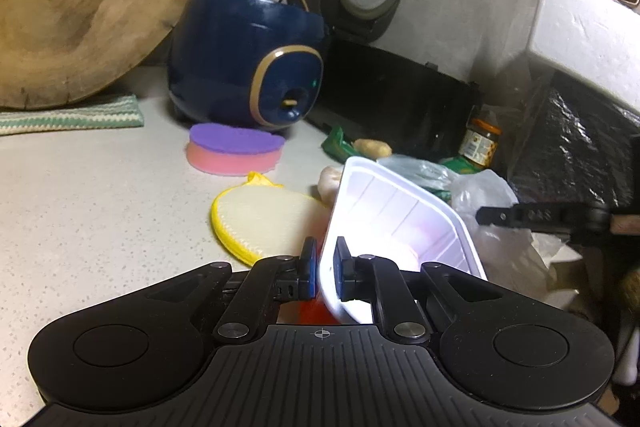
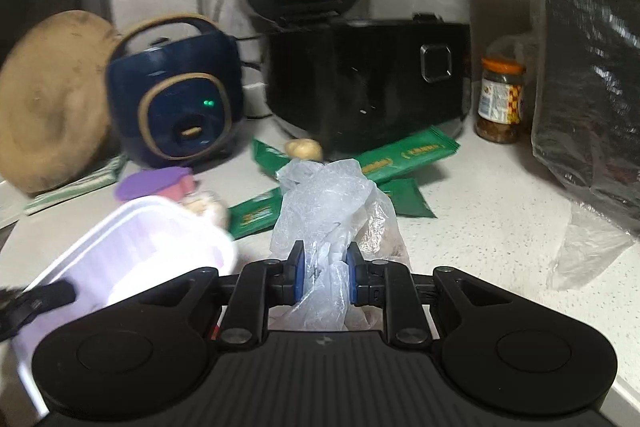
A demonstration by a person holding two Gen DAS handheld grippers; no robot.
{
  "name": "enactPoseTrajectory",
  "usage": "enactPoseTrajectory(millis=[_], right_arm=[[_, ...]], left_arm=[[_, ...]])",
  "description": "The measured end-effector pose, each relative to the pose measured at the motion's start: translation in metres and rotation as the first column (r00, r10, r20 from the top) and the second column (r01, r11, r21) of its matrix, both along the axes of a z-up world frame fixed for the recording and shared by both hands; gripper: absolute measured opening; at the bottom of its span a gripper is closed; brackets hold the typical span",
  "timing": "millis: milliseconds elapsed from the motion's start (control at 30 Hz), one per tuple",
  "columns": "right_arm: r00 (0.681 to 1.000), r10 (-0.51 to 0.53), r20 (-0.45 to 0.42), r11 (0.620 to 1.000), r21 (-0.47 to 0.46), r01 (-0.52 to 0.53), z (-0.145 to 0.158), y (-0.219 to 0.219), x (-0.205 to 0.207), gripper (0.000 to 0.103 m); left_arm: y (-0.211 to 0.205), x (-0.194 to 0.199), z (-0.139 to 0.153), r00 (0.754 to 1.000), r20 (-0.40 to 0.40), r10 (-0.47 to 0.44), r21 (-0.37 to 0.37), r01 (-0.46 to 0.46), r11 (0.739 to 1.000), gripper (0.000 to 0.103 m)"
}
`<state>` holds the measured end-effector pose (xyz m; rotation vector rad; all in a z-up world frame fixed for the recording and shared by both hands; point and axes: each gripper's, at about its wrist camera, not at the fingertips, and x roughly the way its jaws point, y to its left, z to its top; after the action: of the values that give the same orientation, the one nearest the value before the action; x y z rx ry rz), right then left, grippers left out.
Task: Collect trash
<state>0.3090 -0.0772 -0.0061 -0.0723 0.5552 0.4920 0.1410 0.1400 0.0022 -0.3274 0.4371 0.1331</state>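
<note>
My left gripper [image 1: 324, 259] is shut on the near rim of a white plastic tray [image 1: 400, 219], which tilts up to the right above the counter. In the right wrist view the same tray [image 2: 132, 247] shows at lower left. My right gripper [image 2: 325, 263] is shut on a crumpled clear plastic bag [image 2: 332, 203], which sticks up between its blue pads. From the left wrist view that bag [image 1: 488, 195] lies right of the tray with the right gripper's finger [image 1: 520, 217] reaching in. Green wrappers [image 2: 404, 155] lie on the counter behind the bag.
A blue rice cooker [image 1: 248, 67], a black cooker with raised lid [image 2: 360, 83], a round wooden board [image 1: 80, 7] and a jar [image 2: 500, 99] line the back. A purple-pink sponge [image 1: 236, 151], a yellow-edged scrubber [image 1: 264, 215] and a black bag [image 2: 588, 75] sit nearby.
</note>
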Motion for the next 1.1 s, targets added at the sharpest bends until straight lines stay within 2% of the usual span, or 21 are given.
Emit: enactPoseTrajectory(millis=[233,367,400,467,633,700,733,800,867,1000,1033,1067,1100], right_arm=[[0.998,-0.049,-0.035,0.999,0.002,0.049,-0.01,-0.012,0.023,0.025],[0.998,-0.057,0.007,0.998,-0.003,0.057,0.004,-0.018,0.023,0.061],[0.998,-0.061,0.029,0.998,-0.003,0.061,0.01,-0.019,0.023,0.065],[0.997,-0.066,0.048,0.998,0.007,0.066,0.02,-0.02,0.028,0.065],[0.995,-0.088,-0.037,0.993,0.081,0.091,0.026,-0.023,0.061,0.066],[0.99,-0.105,-0.094,0.99,0.089,0.113,0.022,-0.018,0.082,0.074],[0.983,-0.12,-0.139,0.986,0.097,0.134,0.019,-0.017,0.096,0.075],[0.962,-0.155,-0.223,0.973,0.134,0.187,0.01,-0.021,0.123,0.075],[0.942,-0.15,-0.299,0.953,0.21,0.219,0.001,-0.03,0.149,0.075],[0.908,-0.098,-0.407,0.884,0.384,0.267,-0.015,-0.048,0.189,0.073],[0.899,-0.081,-0.43,0.867,0.414,0.276,-0.019,-0.051,0.197,0.067],[0.891,-0.068,-0.449,0.859,0.428,0.281,-0.022,-0.053,0.203,0.038],[0.884,-0.052,-0.464,0.86,0.43,0.276,-0.023,-0.053,0.206,0.023]], left_arm=[[-0.002,-0.001,0.0,1.0,0.006,-0.003,0.011,0.003,1.0,0.012],[-0.002,-0.001,0.0,1.0,0.009,-0.003,0.004,0.003,1.0,0.012],[-0.002,-0.001,0.0,1.0,0.01,-0.004,0.002,0.004,1.0,0.012],[-0.001,-0.001,0.0,1.0,0.009,-0.006,-0.001,0.006,1.0,0.012],[0.0,-0.001,-0.001,1.0,0.008,-0.007,-0.011,0.007,1.0,0.012],[-0.002,0.0,-0.001,1.0,0.008,-0.016,-0.002,0.016,1.0,0.012],[-0.003,0.0,-0.001,1.0,0.005,-0.023,0.001,0.023,1.0,0.012],[-0.003,0.002,-0.002,1.0,0.002,-0.031,0.0,0.031,1.0,0.012],[-0.002,0.002,-0.003,1.0,0.0,-0.028,-0.007,0.028,1.0,0.012],[0.002,0.005,-0.005,1.0,-0.011,-0.021,-0.036,0.021,0.999,0.012],[0.003,0.005,-0.006,1.0,-0.013,-0.019,-0.044,0.019,0.999,0.012],[0.005,0.005,-0.006,1.0,-0.014,-0.017,-0.055,0.016,0.998,0.012],[0.008,0.005,-0.007,1.0,-0.014,-0.013,-0.07,0.012,0.997,0.012]])
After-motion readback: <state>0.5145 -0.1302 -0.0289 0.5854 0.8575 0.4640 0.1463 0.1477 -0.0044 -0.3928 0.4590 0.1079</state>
